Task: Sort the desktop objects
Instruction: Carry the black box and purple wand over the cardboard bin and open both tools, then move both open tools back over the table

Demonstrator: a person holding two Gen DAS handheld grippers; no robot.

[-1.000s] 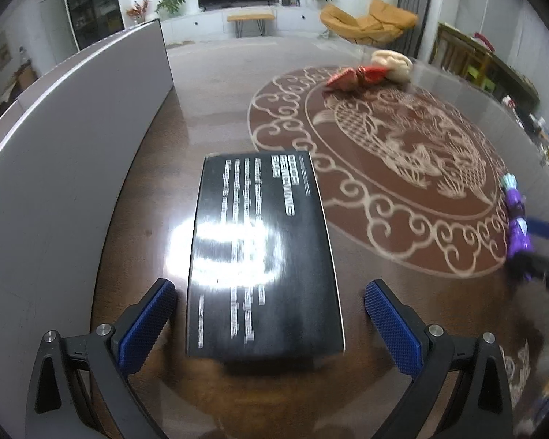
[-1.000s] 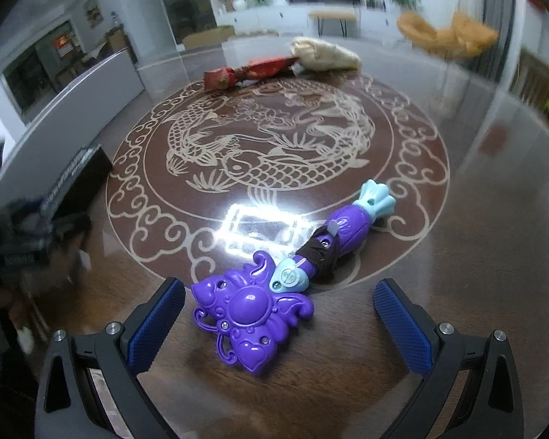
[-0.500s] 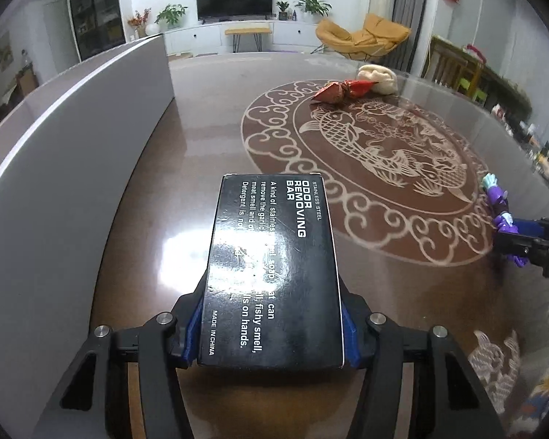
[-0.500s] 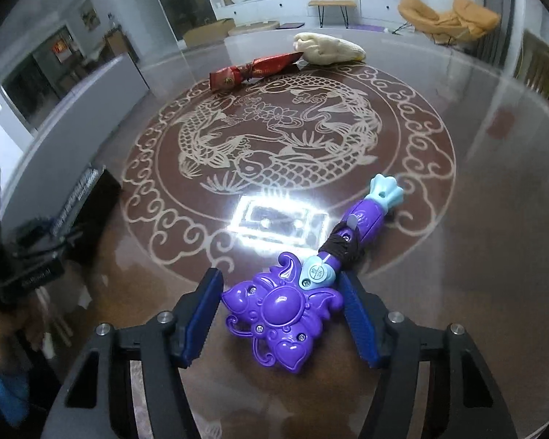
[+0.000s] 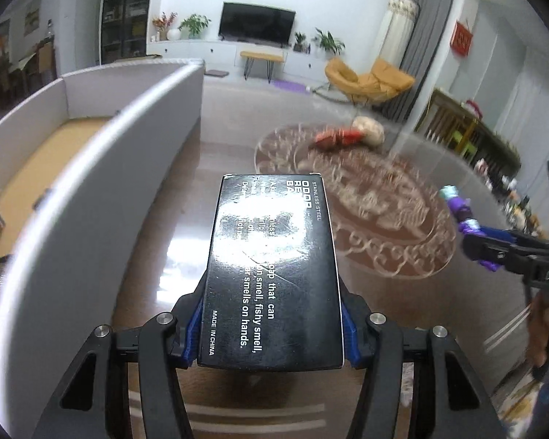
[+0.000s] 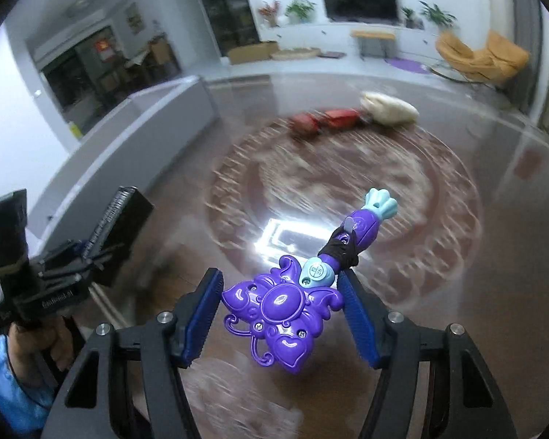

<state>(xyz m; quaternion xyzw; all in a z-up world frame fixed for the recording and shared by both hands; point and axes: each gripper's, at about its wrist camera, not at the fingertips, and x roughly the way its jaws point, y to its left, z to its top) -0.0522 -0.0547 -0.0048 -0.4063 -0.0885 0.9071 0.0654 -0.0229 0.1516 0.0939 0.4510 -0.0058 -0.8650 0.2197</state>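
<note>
Left wrist: black box (image 5: 272,278) lengthwise, pointing fwd.

The black box (image 5: 272,274) with white print lies flat and lengthwise at 6 o'clock, held off the table. The purple toy wand (image 6: 296,292), teal-tipped handle pointing toward 1 o'clock, also seems lifted. A red packet (image 6: 325,119) lies blurred at 12 o'clock.

Black box (image 5: 272,274): "STAINLESS STEEL", "fishy smell", "MADE IN CHINA".
</note>
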